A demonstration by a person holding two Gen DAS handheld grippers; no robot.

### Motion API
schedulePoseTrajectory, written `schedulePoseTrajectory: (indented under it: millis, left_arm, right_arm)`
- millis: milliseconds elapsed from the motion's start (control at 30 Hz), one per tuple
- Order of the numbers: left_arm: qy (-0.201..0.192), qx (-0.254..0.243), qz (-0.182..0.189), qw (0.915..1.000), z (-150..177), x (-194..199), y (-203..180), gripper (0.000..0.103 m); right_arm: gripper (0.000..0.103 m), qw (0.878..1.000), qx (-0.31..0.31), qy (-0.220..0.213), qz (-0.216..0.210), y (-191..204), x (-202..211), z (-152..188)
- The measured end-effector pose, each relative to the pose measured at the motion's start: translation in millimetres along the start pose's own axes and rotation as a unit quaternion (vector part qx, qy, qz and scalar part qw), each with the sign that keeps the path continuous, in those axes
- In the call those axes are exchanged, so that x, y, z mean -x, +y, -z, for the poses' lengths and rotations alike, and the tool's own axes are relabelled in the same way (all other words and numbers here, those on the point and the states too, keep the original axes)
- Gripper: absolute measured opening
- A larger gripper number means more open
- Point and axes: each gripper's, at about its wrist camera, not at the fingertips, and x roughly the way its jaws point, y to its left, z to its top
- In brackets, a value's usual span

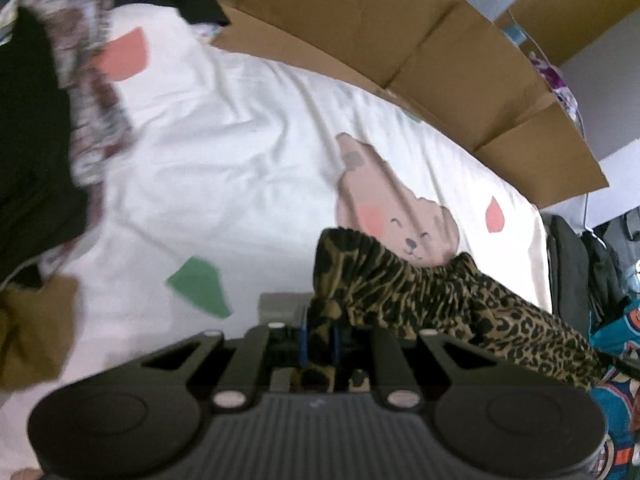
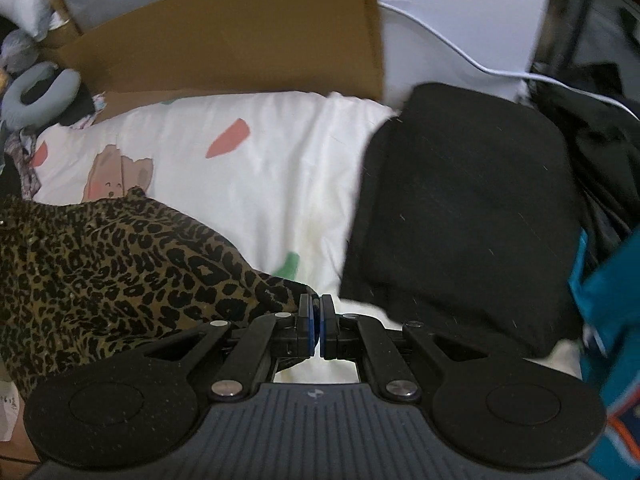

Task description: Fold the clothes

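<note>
Taking the white bed sheet [image 1: 224, 152] printed with coral and green shapes and a pink bear as the landmark: at its left edge a heap of dark and floral-patterned clothes [image 1: 60, 92] is lying, with a brown cloth [image 1: 32, 332] below it. A brown corrugated cardboard box [image 1: 400, 40] is running along the sheet's far edge. The middle of the sheet is lying bare, leaving open room.

The left gripper [image 1: 320, 344] is holding the gathered elastic edge of the leopard-print brown and black fabric garment [image 1: 420, 292], its jaws narrow and pinched on the cloth above the sheet's near edge. The right gripper [image 2: 315, 330] is gripping the same garment's far corner, jaws pressed together on a thin bit of fabric. Right of it, a folded black garment [image 2: 460, 208] is resting on the sheet's right edge, with a teal cloth [image 2: 612, 312] beyond.
</note>
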Motion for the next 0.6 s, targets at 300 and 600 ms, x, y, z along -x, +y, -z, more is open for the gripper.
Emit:
schedulePoseTrajectory:
  millis: [300,600]
  left_arm:
    - [0.032,-0.066,0.016,0.9972,-34.4,-44.6,-34.6,0.012]
    - [0.038,-0.061,0.026,0.9970,-28.2,-72.9,-20.7,0.012]
  right_arm:
    - [0.000,0.997,-0.069,0.027,0.034,-20.3,9.9,48.8]
    - [0.020,0.993,-0.108,0.038,0.008,-28.0,-18.2,64.6]
